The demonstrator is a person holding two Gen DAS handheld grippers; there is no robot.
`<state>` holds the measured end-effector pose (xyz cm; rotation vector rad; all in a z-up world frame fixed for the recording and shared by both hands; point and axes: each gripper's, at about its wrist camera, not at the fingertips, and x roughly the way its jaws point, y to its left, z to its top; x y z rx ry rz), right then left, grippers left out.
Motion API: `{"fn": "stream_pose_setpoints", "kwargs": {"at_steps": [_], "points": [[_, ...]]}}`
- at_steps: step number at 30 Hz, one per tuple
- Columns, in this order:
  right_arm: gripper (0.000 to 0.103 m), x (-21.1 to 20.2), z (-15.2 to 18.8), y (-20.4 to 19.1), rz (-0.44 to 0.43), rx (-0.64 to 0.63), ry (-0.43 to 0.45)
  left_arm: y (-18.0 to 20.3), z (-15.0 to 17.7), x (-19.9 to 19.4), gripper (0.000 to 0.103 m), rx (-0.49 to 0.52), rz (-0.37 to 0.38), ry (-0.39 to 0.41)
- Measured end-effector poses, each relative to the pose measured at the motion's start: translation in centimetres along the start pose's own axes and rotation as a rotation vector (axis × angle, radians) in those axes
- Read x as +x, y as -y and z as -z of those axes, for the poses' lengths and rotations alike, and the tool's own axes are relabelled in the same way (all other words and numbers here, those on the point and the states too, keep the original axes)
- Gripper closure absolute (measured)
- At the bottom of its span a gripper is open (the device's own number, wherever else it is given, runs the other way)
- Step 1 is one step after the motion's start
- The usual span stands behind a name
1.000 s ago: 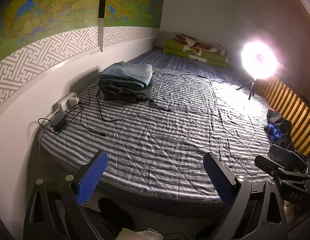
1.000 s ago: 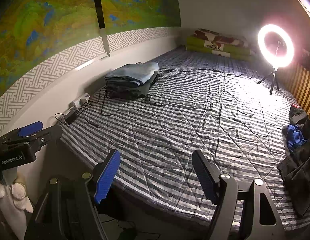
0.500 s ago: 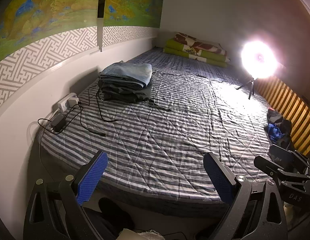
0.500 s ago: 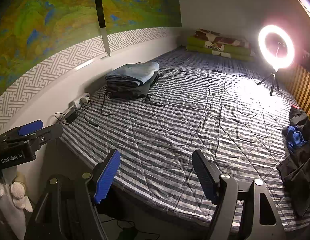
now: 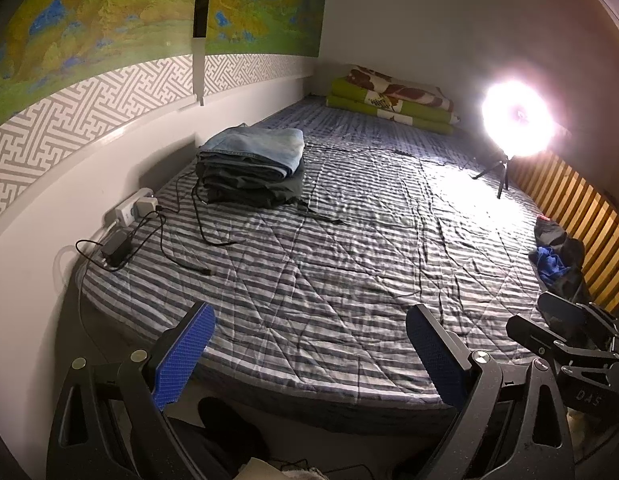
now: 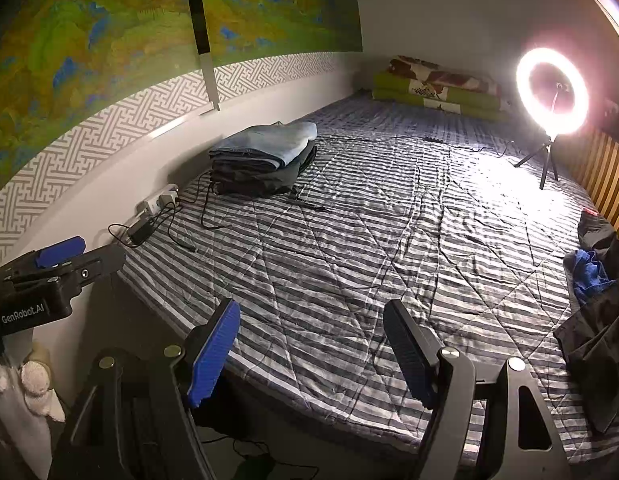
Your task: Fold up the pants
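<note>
Here the bed (image 5: pixel 349 264) fills both views: a broad quilted cover in grey and white stripes, stitched in diamonds, creased but bare across its middle. That open middle looks like the folding ground.

Unfolded pants (image 6: pixel 601 320) lie heaped at the right edge of the bed by the slatted wooden rail (image 5: pixel 581 200): limp dark cloth with a blue garment (image 6: pixel 589 272) bunched in it. Which piece is which cannot be told in the crumple.

Folded stack (image 5: pixel 253 164) sits against the wall side, pale denim on top of dark layers, square-edged and flat. Likely the finished pile.

Ring light (image 6: pixel 552 92) on a small tripod stands at the far right; glare is strong in the left view.

Power strip (image 5: pixel 135 208) and black cables (image 5: pixel 197 216) trail near the stack.

Left gripper (image 5: pixel 309 344) and right gripper (image 6: pixel 313 344) both hang at the near edge of the bed, jaws spread wide, ribbed blue pads facing in, holding nothing.

Judgement: the step is fetching the next pair. Best to pinch at the waistband, one gripper per corner, lift it free of the blue piece, and lay it flat mid-bed, clear of the cables.
</note>
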<state>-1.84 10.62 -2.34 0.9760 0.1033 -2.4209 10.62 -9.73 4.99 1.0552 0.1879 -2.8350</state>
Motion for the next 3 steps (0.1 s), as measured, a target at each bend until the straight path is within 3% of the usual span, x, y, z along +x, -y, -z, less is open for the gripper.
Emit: {"fn": "stream_pose_setpoints", "kwargs": {"at_steps": [3], "points": [[0.032,0.27,0.2,0.12,0.001,0.001,-0.004,-0.06,0.09,0.31,0.005,-0.004,-0.006,-0.001]]}}
